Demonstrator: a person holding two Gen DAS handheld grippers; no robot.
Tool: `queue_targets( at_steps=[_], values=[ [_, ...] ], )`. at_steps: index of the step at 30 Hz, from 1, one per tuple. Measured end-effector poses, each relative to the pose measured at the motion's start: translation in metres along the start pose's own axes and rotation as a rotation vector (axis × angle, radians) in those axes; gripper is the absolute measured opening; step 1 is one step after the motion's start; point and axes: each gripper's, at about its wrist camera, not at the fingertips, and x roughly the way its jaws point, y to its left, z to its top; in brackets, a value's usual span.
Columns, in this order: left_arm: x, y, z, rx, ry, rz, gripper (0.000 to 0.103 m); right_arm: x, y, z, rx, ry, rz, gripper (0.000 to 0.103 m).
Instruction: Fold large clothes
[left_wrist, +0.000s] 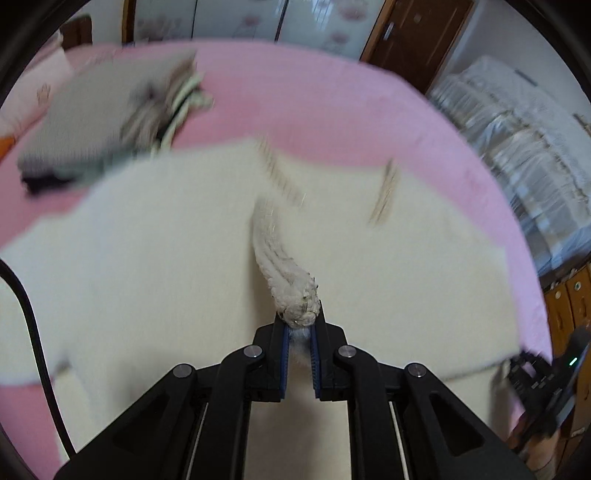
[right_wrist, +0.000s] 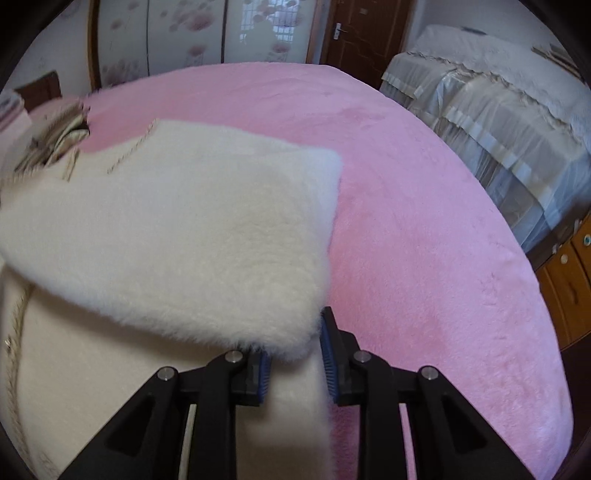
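Note:
A large cream fluffy garment lies spread on the pink bed. My left gripper is shut on its braided trim, and the edge rises from the cloth into the jaws. In the right wrist view a fluffy flap of the same garment is folded over and lifted above the layer below. Its near corner fills the gap of my right gripper, whose blue pads press on the fluff. The left finger is partly buried in pile. The right gripper also shows blurred at the left wrist view's right edge.
A stack of folded clothes sits at the far left of the bed. Bare pink cover stretches to the right of the garment. A covered sofa and wooden drawers stand beyond the bed's right edge. A black cable hangs at left.

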Motion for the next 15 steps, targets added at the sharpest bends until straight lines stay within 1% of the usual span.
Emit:
queue_targets(
  at_steps=[2,3,4,5,6,8,10,12,13,15],
  values=[
    [0.015,0.008,-0.017,0.009,0.034,-0.003,0.011,-0.001,0.000,-0.003,-0.022,0.013,-0.014,0.028],
    [0.017,0.011,-0.020,0.012,0.031,-0.009,0.012,-0.003,-0.001,-0.005,-0.023,0.018,-0.008,0.029],
    [0.016,0.011,-0.020,0.014,0.027,-0.011,0.015,-0.006,-0.003,-0.006,-0.019,0.020,-0.001,0.032],
    [0.015,0.011,-0.018,0.014,0.033,-0.017,0.023,-0.006,-0.009,-0.004,-0.017,0.023,0.006,0.038],
    [0.013,0.010,-0.017,0.015,0.047,-0.043,0.031,-0.010,-0.011,-0.006,-0.013,0.023,0.018,0.040],
    [0.006,0.009,-0.013,0.036,0.062,-0.082,0.040,-0.020,-0.019,-0.006,-0.002,0.020,0.072,0.049],
    [-0.003,0.004,-0.008,0.075,0.058,-0.100,0.045,-0.031,-0.026,-0.006,0.006,0.018,0.155,0.051],
    [-0.009,0.002,-0.001,0.102,0.047,-0.096,0.053,-0.045,-0.027,-0.004,0.020,0.002,0.232,0.053],
    [-0.011,0.001,0.005,0.110,0.037,-0.088,0.054,-0.051,-0.031,0.000,0.036,-0.008,0.274,0.054],
    [-0.007,0.001,0.015,0.123,0.029,-0.068,0.055,-0.057,-0.040,0.010,0.088,-0.029,0.322,0.062]
  ],
)
